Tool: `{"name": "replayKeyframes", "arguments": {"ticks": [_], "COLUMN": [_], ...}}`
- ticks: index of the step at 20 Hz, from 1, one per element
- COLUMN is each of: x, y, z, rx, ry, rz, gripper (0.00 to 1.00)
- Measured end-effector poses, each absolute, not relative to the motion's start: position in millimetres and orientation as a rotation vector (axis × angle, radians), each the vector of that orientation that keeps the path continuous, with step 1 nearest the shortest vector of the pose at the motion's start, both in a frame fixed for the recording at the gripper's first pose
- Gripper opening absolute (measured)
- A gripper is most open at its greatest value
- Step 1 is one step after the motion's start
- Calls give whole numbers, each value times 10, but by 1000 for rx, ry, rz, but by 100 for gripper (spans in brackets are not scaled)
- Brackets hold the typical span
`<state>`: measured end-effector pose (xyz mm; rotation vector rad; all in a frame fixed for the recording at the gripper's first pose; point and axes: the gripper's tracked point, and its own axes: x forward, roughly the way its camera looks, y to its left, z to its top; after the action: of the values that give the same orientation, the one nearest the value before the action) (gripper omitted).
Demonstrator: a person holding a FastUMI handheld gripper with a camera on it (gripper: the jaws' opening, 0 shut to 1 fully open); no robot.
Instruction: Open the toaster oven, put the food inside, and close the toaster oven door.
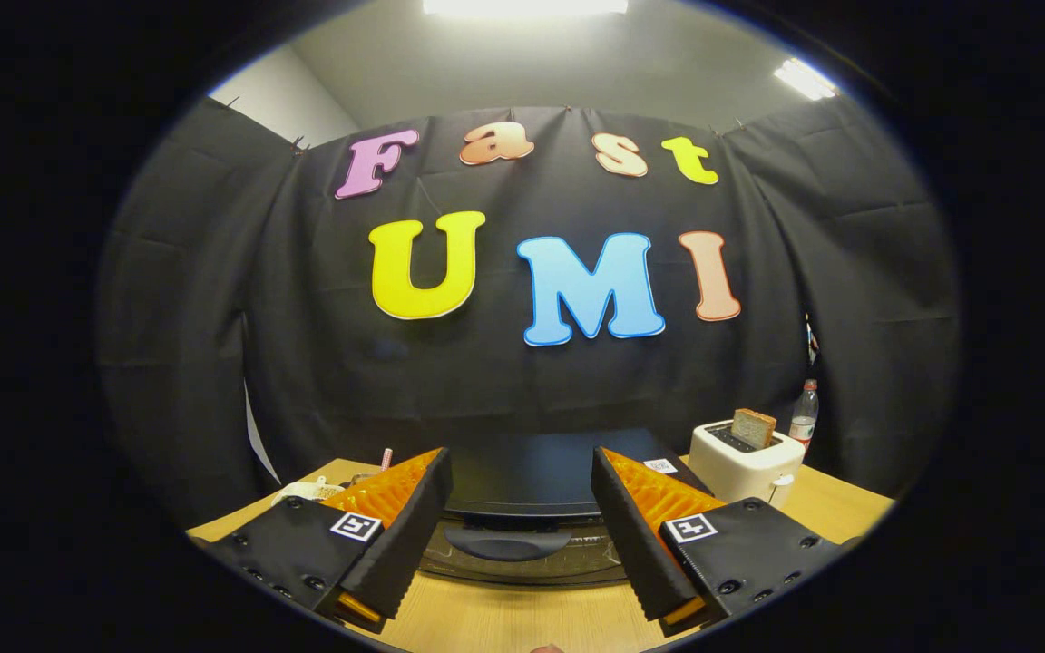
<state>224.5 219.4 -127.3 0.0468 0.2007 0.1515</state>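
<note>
Your tongs (522, 544) spread wide, holding nothing, toaster oven (532, 494) door handle (506, 542) between the fingers, shut, on the bench (522, 617).

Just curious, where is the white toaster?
In the gripper view, the white toaster stands on the wooden table, beyond the open hand-held gripper, right of the toaster oven.

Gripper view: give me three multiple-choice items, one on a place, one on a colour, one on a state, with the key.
1. Where is the toaster oven?
A. between and just beyond the fingers
B. behind the toaster
C. on the floor

2. What colour is the toaster?
A. red
B. white
C. black

3. How is the gripper?
A. shut on the handle
B. shut on bread
C. open

Key: 1 A, the oven shows in the gap between the fingers; 2 B, its body is white, with bread in a slot; 3 C, the fingers stand wide apart, touching nothing.
</note>
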Motion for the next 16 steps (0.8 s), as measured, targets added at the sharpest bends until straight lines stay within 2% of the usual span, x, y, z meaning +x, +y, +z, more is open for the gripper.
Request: {"name": "replayKeyframes", "arguments": {"ticks": [16], "x": [2536], "y": [2314], "z": [-2228], "rx": [-25], "ry": [355], "rz": [97], "gripper": [98]}}
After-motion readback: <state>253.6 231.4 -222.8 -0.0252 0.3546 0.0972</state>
